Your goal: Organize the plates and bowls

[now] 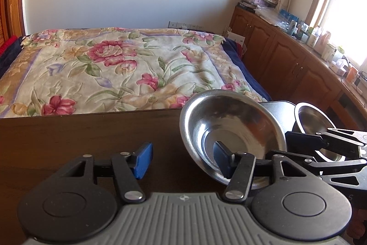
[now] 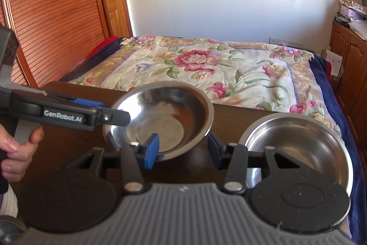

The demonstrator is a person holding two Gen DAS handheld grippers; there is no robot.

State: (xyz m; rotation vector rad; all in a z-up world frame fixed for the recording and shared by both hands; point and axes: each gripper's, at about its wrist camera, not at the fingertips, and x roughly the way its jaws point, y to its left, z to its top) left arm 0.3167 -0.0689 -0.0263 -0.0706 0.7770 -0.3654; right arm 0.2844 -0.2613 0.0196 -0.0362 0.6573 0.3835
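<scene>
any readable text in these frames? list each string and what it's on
"GenRobot.AI": white lettering on the side of the left gripper, seen in the right wrist view.
Books and boxes on the wooden cabinet: print too small to read.
Bottles and packs on the windowsill: labels blurred, unreadable.
No other legible text.

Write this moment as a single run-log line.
left gripper: open, straddling rim of shiny steel bowl | right gripper: open, at same bowl | second steel bowl: on dark wooden table
</scene>
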